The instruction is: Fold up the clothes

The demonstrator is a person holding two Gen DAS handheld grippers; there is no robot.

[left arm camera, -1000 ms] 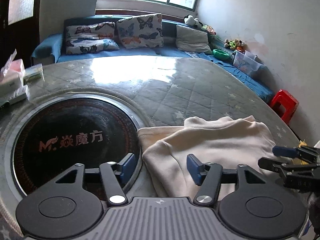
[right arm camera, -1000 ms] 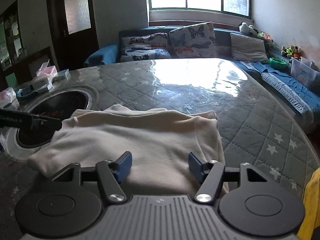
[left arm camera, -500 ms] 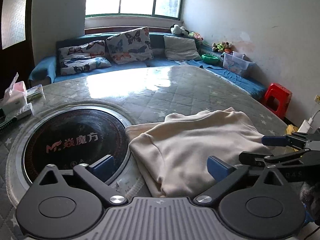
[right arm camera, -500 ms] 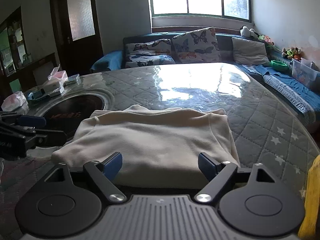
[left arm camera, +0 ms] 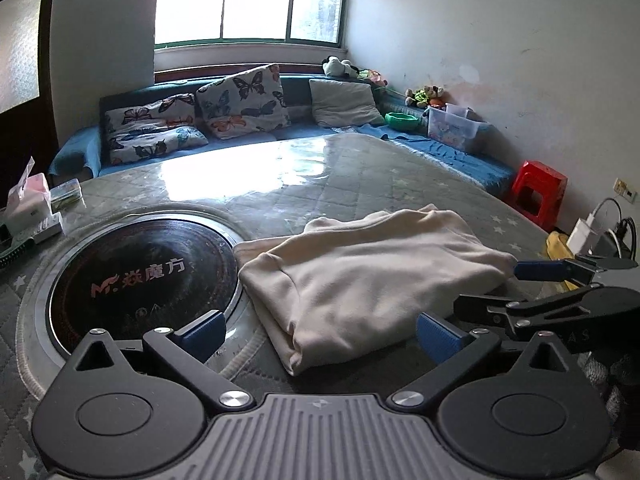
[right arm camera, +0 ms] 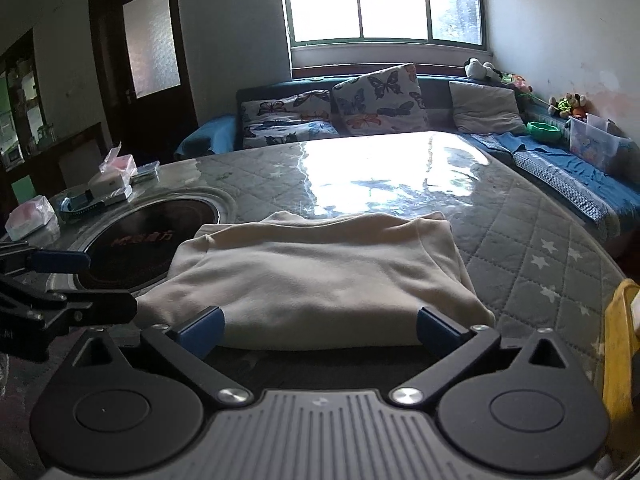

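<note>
Your left gripper (left arm camera: 318,332): fingers spread wide, holding nothing | your right gripper (right arm camera: 319,330): fingers spread wide, holding nothing | folded cream garment (right arm camera: 320,268): just ahead of both, lying on the quilted table (right arm camera: 520,240) | round black hotplate (left arm camera: 140,272): ahead-left, touching the garment's edge

garment (right arm camera: 320,272): cream | table (right arm camera: 532,248): grey quilted, stars | stool (left arm camera: 540,196): red
</note>
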